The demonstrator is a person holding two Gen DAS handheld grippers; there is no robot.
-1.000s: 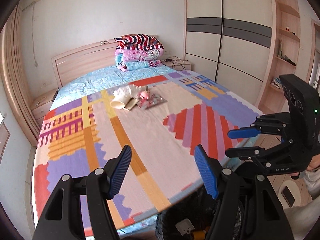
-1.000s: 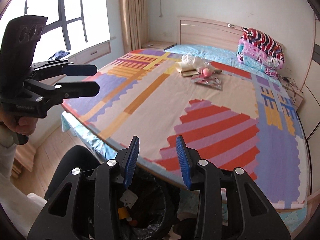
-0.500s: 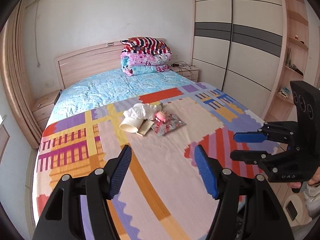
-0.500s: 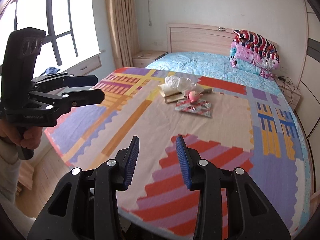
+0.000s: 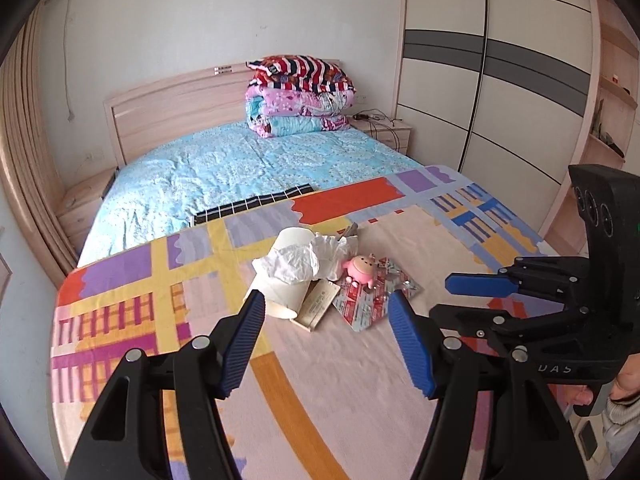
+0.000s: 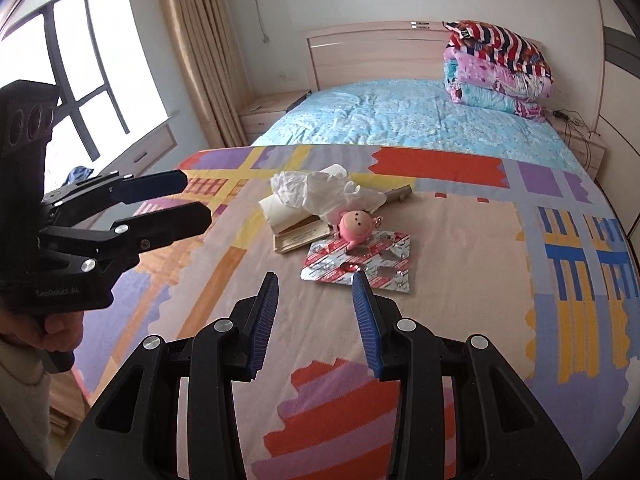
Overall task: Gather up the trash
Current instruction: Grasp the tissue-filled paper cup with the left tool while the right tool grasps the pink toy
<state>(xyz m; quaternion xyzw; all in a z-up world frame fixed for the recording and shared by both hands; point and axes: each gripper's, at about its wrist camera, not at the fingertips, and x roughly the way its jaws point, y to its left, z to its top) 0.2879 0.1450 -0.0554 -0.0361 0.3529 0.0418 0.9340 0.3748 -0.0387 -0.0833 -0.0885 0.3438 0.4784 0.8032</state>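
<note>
1. The left gripper (image 5: 326, 334) hangs over the patterned bedspread (image 5: 320, 400), its blue pads (image 5: 244, 340) spread wide with nothing between them. It points at the trash pile and is clear of it.
2. A white paper cup (image 5: 280, 294) lies on its side at the left of the pile, its open rim toward the left gripper.
3. Crumpled white tissue (image 5: 304, 258) sits on top of the cup and spills over to the right.
4. A flat beige carton (image 5: 320, 300) lies just beside the cup, partly tucked under the tissue.
5. A small pink toy figure (image 5: 360, 270) rests against the tissue, on the near edge of the red and silver foil wrapper (image 5: 370, 300).
6. The wrapper lies flat on the bedspread, the nearest piece to the right gripper (image 6: 316, 312).
7. The right gripper hovers just short of the wrapper, jaws partly open and empty, narrower than the left pair.
8. Behind the pile, a light blue quilt (image 5: 240, 168) covers the head of the bed, with folded blankets (image 5: 300, 96) stacked against the headboard (image 5: 172, 116).
9. A wardrobe (image 5: 500, 92) stands at the far right.
</note>
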